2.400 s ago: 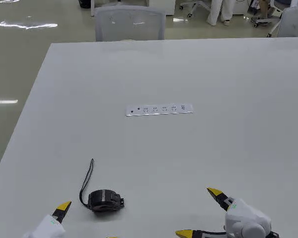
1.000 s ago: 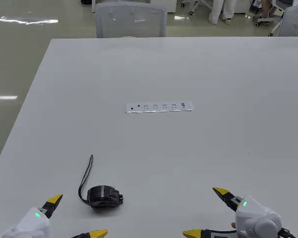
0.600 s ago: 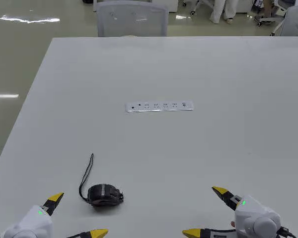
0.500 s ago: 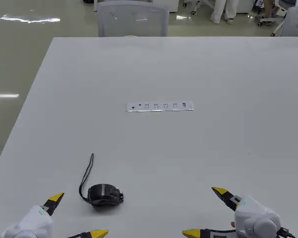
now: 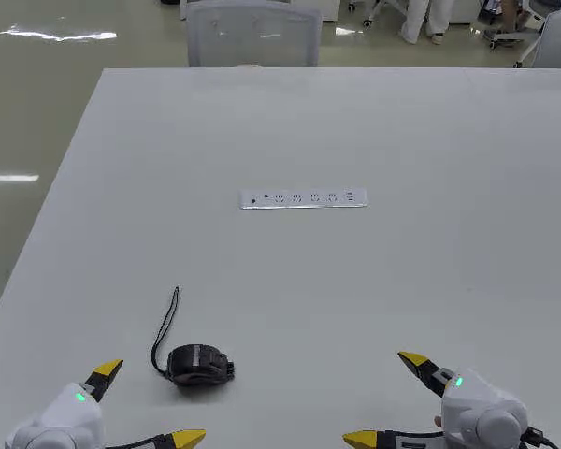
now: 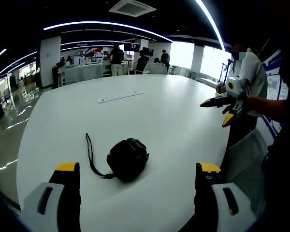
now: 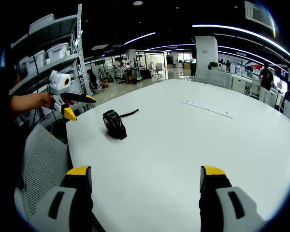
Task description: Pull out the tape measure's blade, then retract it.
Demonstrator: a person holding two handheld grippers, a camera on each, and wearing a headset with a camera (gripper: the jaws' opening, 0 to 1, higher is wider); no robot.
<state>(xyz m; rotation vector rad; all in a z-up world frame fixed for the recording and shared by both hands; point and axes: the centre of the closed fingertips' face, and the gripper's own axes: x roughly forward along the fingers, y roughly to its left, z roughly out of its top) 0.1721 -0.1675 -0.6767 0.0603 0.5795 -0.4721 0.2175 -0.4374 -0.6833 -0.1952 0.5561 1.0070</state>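
**Tape measure untouched between two spread grippers**

The black tape measure (image 5: 199, 365) lies on the white tabletop (image 5: 383, 271) near its front edge, its wrist strap (image 5: 166, 323) trailing toward the far side. The left hand-held gripper (image 5: 147, 402) hovers just beside it, jaws spread wide — touching nothing. The right hand-held gripper (image 5: 385, 398) hangs well apart to the right, jaws likewise spread. A power strip (image 5: 303, 198) lies farther back — mid-tabletop.

The left gripper (image 5: 148, 402) and right gripper (image 5: 385, 398) (bodies) are cropped below.
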